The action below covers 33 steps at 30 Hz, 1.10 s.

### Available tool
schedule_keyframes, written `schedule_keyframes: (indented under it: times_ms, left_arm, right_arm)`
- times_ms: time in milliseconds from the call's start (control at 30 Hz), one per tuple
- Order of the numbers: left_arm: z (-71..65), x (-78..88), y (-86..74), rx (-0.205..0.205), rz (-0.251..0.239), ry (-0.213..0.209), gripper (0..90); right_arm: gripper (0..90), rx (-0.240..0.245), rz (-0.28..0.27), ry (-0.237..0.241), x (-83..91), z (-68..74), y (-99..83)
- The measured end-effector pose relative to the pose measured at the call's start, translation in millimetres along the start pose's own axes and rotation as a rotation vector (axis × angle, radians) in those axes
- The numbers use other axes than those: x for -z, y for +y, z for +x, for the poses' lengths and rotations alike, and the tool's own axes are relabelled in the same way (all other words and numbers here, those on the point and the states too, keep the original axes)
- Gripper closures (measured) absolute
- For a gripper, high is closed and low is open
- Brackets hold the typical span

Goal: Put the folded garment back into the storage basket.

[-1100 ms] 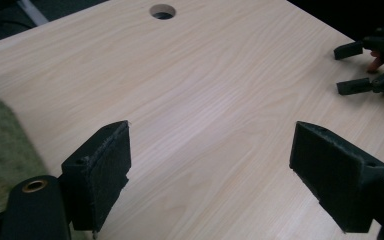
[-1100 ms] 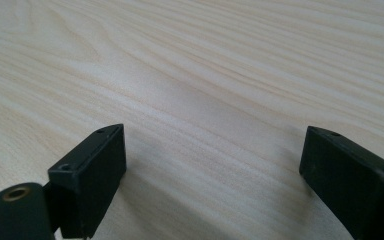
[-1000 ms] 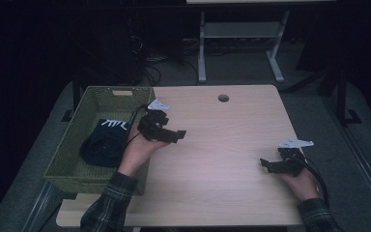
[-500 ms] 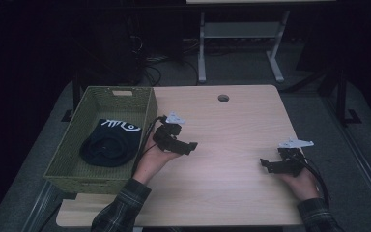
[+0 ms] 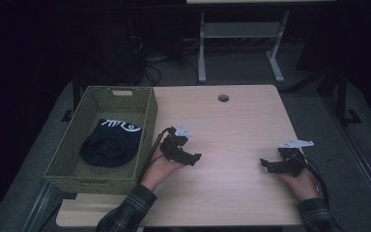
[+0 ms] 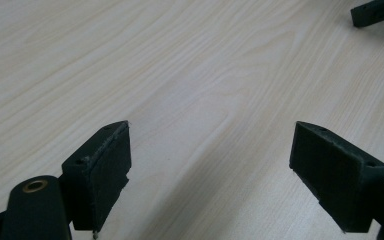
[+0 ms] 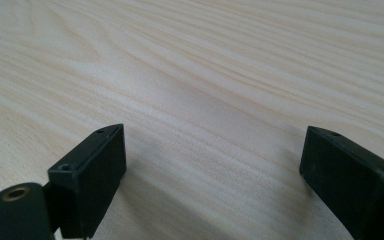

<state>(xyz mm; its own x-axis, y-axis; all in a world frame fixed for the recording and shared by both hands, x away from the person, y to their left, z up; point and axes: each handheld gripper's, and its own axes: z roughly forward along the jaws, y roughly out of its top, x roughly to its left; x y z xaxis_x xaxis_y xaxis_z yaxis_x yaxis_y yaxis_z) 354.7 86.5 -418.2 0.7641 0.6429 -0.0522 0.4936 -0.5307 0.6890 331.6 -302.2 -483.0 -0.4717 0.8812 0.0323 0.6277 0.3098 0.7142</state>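
left tool [image 5: 193, 158]: jaws wide apart, holds nothing, low over surface [image 5: 232, 125] | right tool [image 5: 266, 165]: same, at 4 o'clock | dark cloth [image 5: 110, 142]: in green basket [image 5: 147, 113], 9 o'clock | tip: best rest both tools flat, apart

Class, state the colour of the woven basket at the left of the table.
The basket is olive green, clearest in the high view.

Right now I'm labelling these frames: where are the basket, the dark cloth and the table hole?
basket [image 5: 145, 126]: high view, its right wall.
dark cloth [image 5: 107, 145]: high view, middle of the bundle, inside the basket.
table hole [image 5: 223, 98]: high view, centre of the round hole near the table's far edge.
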Motion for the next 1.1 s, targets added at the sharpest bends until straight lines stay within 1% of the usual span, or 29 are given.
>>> schedule_keyframes:
  times_ms: [100,167,233,300,433,467,500,533,600,667,733,767,833,1067,1100]
  left_arm:
    - [-1.1,-4.6,-3.2,-0.009,-0.005,0.002,16.1]
    - [-2.1,-7.9,-5.5,-0.01,0.002,-0.001,16.0]
    - [-3.4,-11.0,-7.5,-0.02,0.012,0.003,16.0]
    - [-4.2,-13.4,-9.9,-0.026,0.01,0.001,16.0]
    - [-5.7,-20.1,-14.7,-0.029,0.016,-0.004,16.0]
    - [-6.6,-23.7,-17.2,-0.022,0.024,-0.009,16.0]
    - [-6.6,-23.7,-17.2,-0.022,0.024,-0.009,15.8]
    - [-7.6,-27.3,-18.9,-0.032,0.041,-0.011,15.2]
    - [-8.7,-29.0,-19.7,-0.03,0.04,-0.01,15.2]
    - [-9.0,-31.2,-21.7,-0.043,0.041,-0.008,15.2]
    - [-10.3,-34.0,-24.1,-0.037,0.05,-0.007,15.2]
    - [-10.0,-35.0,-25.0,-0.042,0.055,-0.006,15.2]
    - [-9.7,-36.5,-26.7,-0.039,0.059,-0.007,15.2]
    - [-7.5,-40.5,-31.5,-0.027,0.055,0.003,15.2]
    - [-7.2,-40.6,-31.5,-0.032,0.053,0.006,15.0]
  right_arm:
    - [10.9,0.003,-0.002,-0.002,-0.1,-0.2,0.0]
    - [10.8,0.004,-0.003,-0.002,-0.1,-0.3,0.0]
    - [10.9,0.005,-0.004,-0.001,-0.2,-0.3,0.0]
    - [10.8,0.006,-0.004,-0.001,-0.2,-0.4,0.0]
    - [10.8,0.007,-0.004,-0.002,-0.2,-0.4,0.0]
    - [10.8,0.007,-0.004,-0.001,-0.2,-0.5,0.0]
    - [10.8,0.007,-0.004,-0.001,-0.2,-0.5,0.0]
    - [10.8,0.007,-0.004,0.0,-0.2,-0.5,0.0]
    - [10.8,0.007,-0.004,0.0,-0.2,-0.5,0.0]
    - [10.6,0.007,-0.003,-0.001,-0.3,-0.4,0.2]
    - [10.5,0.005,-0.003,-0.001,-0.4,-0.3,0.3]
    - [10.5,0.005,-0.002,-0.001,-0.4,-0.2,0.3]
    - [10.5,0.004,-0.002,-0.002,-0.4,-0.2,0.3]
    - [10.5,0.004,-0.002,-0.002,-0.4,-0.1,0.3]
    - [10.5,0.004,-0.001,-0.001,-0.4,-0.2,0.3]
